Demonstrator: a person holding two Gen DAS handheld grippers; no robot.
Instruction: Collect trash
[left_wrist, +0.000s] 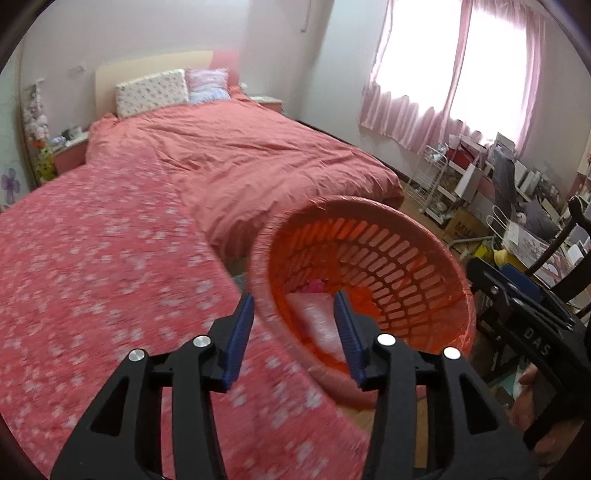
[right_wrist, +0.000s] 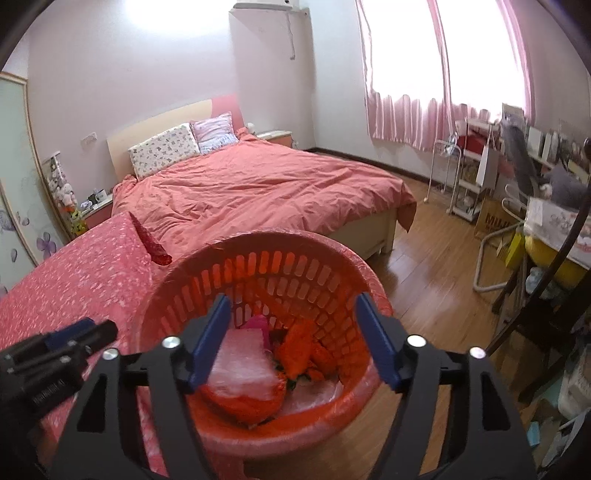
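Overhead, both tools (left_wrist: 293, 334) (right_wrist: 291, 341) parted and empty, above orange basket (right_wrist: 325, 254) beside floral-covered surface (right_wrist: 74, 280), wood floor (right_wrist: 436, 266).

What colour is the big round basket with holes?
Orange: the round slotted plastic basket shows best in the right wrist view.

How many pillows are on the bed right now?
2. A floral white pillow leans against the headboard on the left, and a pink-and-lilac striped pillow stands just right of it, touching. The quilt could hide more.
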